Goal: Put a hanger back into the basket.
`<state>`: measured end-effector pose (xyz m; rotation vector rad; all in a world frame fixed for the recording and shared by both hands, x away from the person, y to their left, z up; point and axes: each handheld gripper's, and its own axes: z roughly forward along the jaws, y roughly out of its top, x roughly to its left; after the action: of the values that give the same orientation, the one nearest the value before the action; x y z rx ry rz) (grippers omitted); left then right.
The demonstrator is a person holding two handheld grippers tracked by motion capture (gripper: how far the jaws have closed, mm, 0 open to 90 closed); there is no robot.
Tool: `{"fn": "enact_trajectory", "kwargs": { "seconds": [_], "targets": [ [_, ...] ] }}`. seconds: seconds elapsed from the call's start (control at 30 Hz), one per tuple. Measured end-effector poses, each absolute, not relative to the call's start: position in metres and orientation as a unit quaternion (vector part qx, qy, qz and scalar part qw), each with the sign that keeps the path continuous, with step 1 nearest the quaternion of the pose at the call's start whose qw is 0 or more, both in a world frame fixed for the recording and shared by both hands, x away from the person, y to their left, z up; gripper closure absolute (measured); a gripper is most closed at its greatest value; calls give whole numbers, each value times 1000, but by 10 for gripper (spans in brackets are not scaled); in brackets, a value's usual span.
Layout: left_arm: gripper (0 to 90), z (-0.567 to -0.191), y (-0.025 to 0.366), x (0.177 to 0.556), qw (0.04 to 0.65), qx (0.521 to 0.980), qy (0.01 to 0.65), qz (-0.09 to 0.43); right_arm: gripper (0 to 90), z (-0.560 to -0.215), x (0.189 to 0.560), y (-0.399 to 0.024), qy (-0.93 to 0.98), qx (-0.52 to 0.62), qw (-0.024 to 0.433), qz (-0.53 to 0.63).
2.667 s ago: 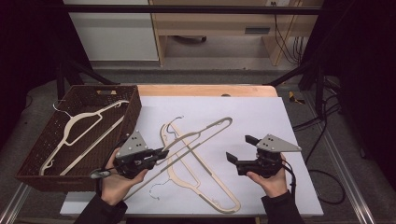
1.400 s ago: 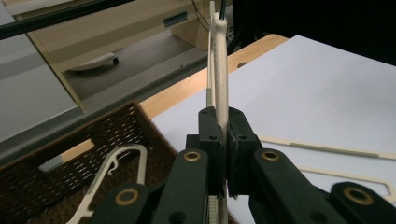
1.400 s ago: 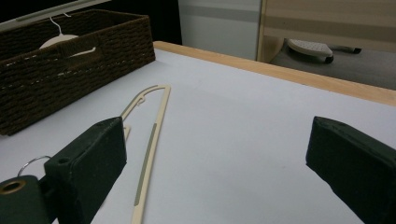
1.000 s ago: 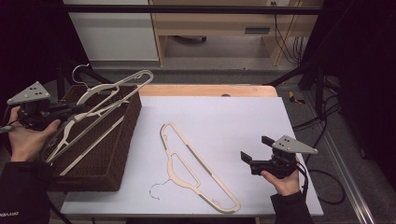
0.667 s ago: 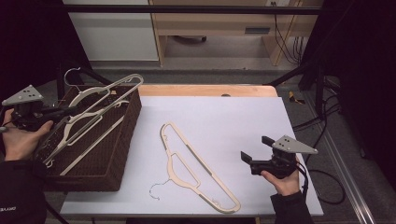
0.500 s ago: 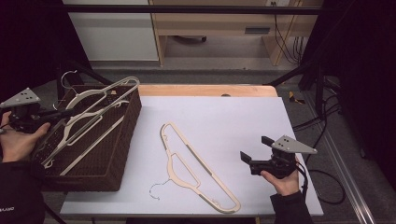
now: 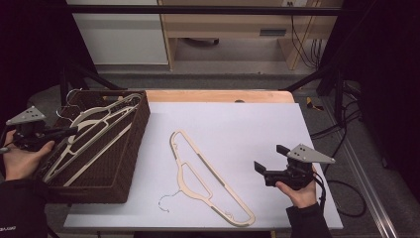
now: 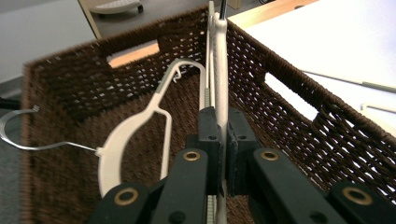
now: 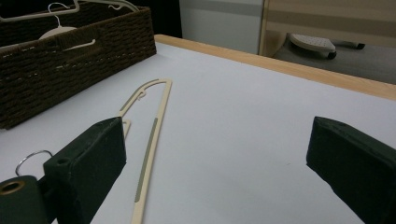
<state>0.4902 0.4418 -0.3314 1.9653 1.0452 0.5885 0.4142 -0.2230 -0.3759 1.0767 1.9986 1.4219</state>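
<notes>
We pinch the light, stiff, slick plastic hanger (image 8: 219,70) by its thin bar over the wicker basket (image 7: 130,163), left gripper (image 8: 219,154) clamped edge-on, right gripper (image 7: 271,159) jaws wide apart, empty

Held hanger's (image 8: 219,70) top — cut off above

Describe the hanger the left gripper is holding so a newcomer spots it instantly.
Start at the brown wicker basket at the table's left edge. Two cream hangers are there; the held hanger is the upper one, slanting over the basket, pinched at its near end by the left gripper. The other hanger lies loose inside.
</notes>
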Motion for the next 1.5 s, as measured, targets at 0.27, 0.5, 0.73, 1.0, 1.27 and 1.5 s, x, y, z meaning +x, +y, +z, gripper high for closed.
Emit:
{"fn": "enact_trajectory", "kwargs": {
  "seconds": [0.27,0.5,0.73,1.0,1.27,1.5],
  "targets": [
    [865,-356,437,494,399,777,440,209,51,-376,414,-222,726,392,230,517],
    [859,-373,432,499,374,778,467,191,51,-376,414,-221,726,391,229,517],
    [817,-379,441,497,353,758,508,205,52,-376,414,-221,726,391,229,517],
    [562,-353,452,473,399,719,506,261,51,-378,415,-218,729,388,227,516],
    [303,-329,429,449,471,696,459,288,50,-376,413,-219,727,386,227,520],
    [153,-319,385,431,512,699,410,285,50,-375,412,-220,726,384,230,522]
  ]
}}
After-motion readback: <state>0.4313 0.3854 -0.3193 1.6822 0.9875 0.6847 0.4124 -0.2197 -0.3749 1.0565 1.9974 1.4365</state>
